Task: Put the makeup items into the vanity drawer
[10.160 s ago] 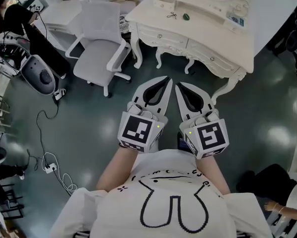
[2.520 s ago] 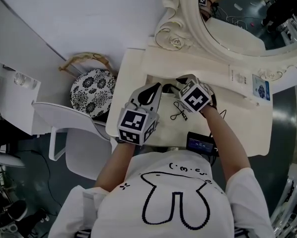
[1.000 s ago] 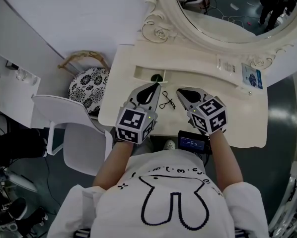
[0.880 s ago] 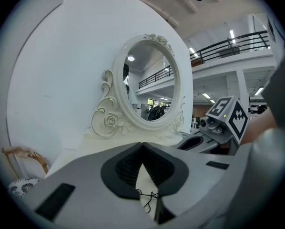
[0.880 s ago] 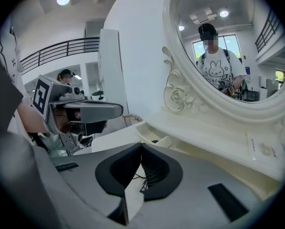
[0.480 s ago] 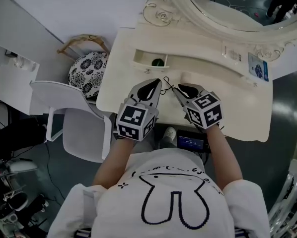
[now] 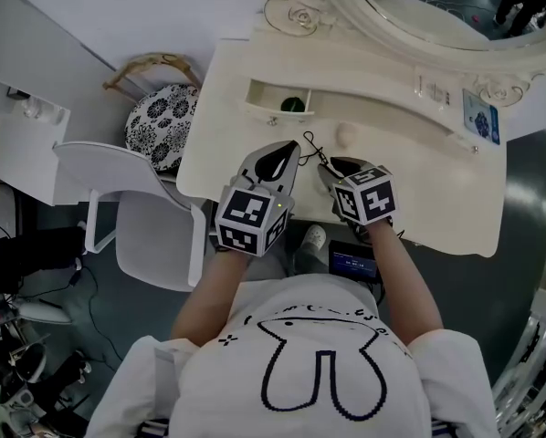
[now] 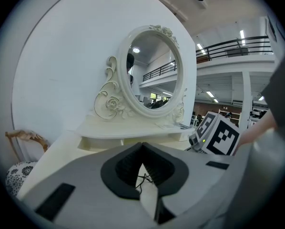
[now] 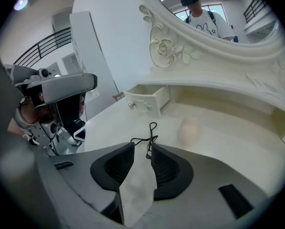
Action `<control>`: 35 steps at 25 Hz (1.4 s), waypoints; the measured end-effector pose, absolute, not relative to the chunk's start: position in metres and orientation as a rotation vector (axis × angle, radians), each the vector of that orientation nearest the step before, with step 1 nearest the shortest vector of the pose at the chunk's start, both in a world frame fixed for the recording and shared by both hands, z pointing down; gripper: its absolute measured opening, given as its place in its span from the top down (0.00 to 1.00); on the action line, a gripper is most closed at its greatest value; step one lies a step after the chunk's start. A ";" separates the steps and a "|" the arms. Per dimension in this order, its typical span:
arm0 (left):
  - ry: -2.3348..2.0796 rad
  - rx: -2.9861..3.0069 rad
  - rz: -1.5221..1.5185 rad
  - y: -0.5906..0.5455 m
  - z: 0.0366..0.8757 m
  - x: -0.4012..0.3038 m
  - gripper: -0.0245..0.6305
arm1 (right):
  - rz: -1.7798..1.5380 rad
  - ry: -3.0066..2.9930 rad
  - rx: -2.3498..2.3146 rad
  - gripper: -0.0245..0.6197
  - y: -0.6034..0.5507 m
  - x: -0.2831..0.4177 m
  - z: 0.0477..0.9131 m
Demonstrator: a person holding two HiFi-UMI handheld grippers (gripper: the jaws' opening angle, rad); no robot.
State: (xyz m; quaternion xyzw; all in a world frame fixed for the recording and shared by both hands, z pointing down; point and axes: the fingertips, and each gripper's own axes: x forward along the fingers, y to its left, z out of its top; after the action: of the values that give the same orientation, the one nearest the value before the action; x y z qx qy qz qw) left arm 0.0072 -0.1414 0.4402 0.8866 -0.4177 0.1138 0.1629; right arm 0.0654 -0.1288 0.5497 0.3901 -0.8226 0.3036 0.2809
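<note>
Partly done, judging by the head view. Left of centre on the cream table: small vanity drawer, pulled open, with one dark green item already lying inside.

Just below it and slightly right: left hand-held gripper, clenched tip to tip on nothing, hovering low near the front of the table.

Next, in the middle of the frame: thin black looped item, flat on the table, outside the drawer, just beside both tools.

Further right: right hand-held gripper, angled down at that item, jaws parted and just been opening. Near end of the loop sitting between the tips, not visibly pinched by the pads. Nothing carried, then, by either tool.

Right again, toward the back ledge: pale egg-shaped sponge, also loose on the table, apart from the black item and untouched.

Left to do, by this reading: close on the black item, carry it up and left into the drawer, then repeat for the sponge. Probably push the drawer shut afterwards. Roughly one of three visible items stowed so far, with the second only being lined up.
</note>
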 end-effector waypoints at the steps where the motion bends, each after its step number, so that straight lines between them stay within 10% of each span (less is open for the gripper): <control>1: -1.188 2.530 0.328 -0.142 0.441 0.007 0.95 | 0.826 -2.193 1.054 0.80 -0.129 0.066 0.554; 7: -1.177 2.529 0.343 -0.143 0.444 0.003 0.95 | 0.874 -2.150 1.088 0.95 -0.132 0.067 0.572; 35: -1.249 2.500 0.315 -0.174 0.437 -0.026 0.95 | 0.936 -2.350 0.717 0.97 -0.156 0.054 0.488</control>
State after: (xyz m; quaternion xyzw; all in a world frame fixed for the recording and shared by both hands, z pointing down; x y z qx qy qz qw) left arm -0.0263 -0.1736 0.4373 0.8769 -0.4381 0.1106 0.1640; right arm 0.0542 -0.1564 0.4880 0.2640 -0.8646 0.3445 0.2532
